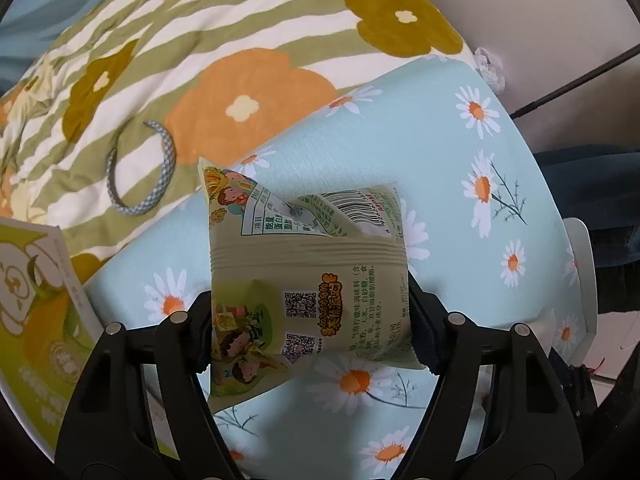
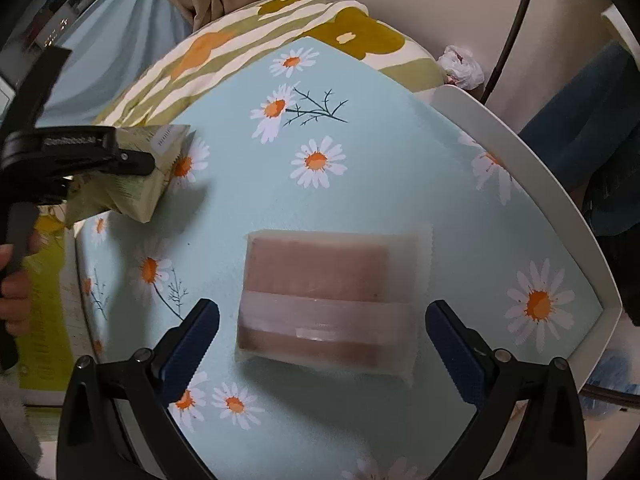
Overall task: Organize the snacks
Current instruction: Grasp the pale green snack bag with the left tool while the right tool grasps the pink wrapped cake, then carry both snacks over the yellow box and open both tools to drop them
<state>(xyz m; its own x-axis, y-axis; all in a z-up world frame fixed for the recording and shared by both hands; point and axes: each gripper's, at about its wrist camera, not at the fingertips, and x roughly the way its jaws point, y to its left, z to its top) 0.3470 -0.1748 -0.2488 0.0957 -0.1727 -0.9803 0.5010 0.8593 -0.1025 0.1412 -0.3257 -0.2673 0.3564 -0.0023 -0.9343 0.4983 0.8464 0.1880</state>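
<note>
The left gripper (image 1: 310,328) has its jaws pressed on both sides of a green snack packet (image 1: 308,276) above the daisy-print tabletop (image 1: 460,208). The right gripper (image 2: 322,340) is open – a pinkish wrapped snack (image 2: 328,300) lies flat between its fingers, untouched. Farther off is a flowered blanket (image 1: 200,60).

Both wrist cameras look steeply down from close above the daisy-print table (image 1: 460,208), sharing it, the green snack packet (image 1: 308,280) and the flowered quilt (image 2: 224,52) behind.
</note>
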